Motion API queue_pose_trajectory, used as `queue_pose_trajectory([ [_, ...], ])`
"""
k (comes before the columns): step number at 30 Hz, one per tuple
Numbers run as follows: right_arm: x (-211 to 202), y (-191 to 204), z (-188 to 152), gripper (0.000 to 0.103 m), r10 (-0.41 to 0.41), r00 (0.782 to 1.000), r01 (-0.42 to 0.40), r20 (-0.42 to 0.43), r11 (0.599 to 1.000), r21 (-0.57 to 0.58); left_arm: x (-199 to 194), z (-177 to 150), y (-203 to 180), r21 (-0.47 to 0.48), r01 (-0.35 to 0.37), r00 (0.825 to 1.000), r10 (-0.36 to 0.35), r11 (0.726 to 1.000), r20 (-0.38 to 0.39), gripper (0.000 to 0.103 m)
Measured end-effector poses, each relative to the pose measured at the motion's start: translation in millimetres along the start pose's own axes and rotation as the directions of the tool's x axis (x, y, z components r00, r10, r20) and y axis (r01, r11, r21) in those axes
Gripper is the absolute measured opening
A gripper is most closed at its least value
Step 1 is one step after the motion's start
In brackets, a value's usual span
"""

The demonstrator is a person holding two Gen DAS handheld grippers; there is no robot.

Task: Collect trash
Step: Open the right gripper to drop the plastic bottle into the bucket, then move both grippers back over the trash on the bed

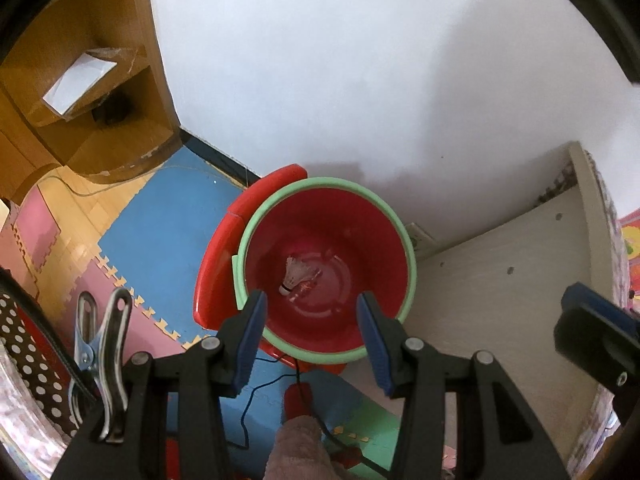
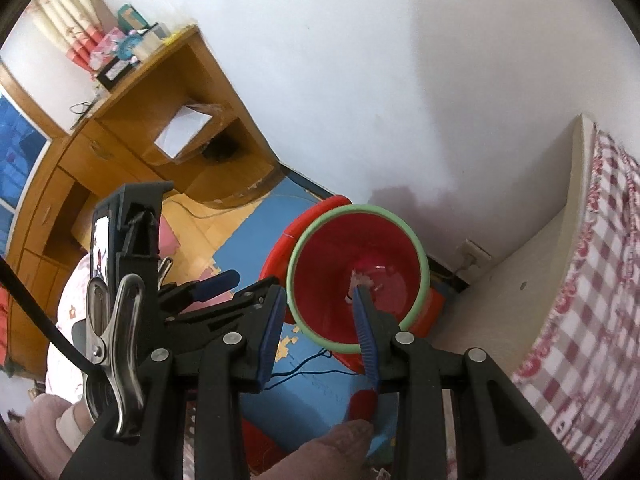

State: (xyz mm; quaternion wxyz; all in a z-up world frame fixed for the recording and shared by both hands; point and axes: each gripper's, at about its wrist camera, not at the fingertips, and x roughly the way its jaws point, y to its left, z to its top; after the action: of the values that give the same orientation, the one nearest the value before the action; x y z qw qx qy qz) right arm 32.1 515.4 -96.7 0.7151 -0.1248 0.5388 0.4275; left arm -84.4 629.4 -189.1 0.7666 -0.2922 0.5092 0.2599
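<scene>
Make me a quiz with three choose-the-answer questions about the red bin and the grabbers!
1. Where is the shuttlecock?
A. on the floor mat
B. at the bottom of the red bin
C. on the wooden desk

2. What colour is the bin's rim?
A. green
B. yellow
C. black

3. What is the left gripper doing?
A. squeezing the shuttlecock
B. clamping the bin's rim
C. standing open with nothing between its fingers

Answers:
1 B, it lies inside on the bin's red bottom.
2 A, a pale green ring runs round the top.
3 C, the blue pads stand apart above the bin, touching nothing.
</scene>
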Motion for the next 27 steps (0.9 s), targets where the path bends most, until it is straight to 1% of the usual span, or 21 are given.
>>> queue_pose_trajectory([
  [8, -40, 14, -17, 0.036, 0.028, 0.997, -0.024, 0.069, 0.998, -0.057, -44, -13, -4, 0.009, -0.024, 0.998, 0.023, 1.000, 0.055, 0.049],
  [16, -88, 24, -42, 0.036, 0.070, 0.989, -0.058, 0.131, 0.994, -0.094, -90, -36, -14, 0.031, -0.050, 0.994, 0.047, 0.998, 0.101, 0.049],
  [19, -107, 24, -53, 0.036, 0.078, 0.985, -0.064, 0.154, 0.993, -0.095, -107, -45, -20, 0.043, -0.052, 0.993, 0.046, 0.998, 0.112, 0.049],
  [24, -137, 19, -69, 0.036, 0.098, 0.977, -0.087, 0.187, 0.994, -0.066, -134, -60, -35, 0.064, -0.052, 0.990, 0.044, 0.997, 0.131, 0.049],
  [27, -158, 15, -82, 0.036, 0.098, 0.972, -0.086, 0.215, 0.994, -0.063, -150, -70, -48, 0.080, -0.045, 0.990, 0.034, 0.996, 0.138, 0.049],
])
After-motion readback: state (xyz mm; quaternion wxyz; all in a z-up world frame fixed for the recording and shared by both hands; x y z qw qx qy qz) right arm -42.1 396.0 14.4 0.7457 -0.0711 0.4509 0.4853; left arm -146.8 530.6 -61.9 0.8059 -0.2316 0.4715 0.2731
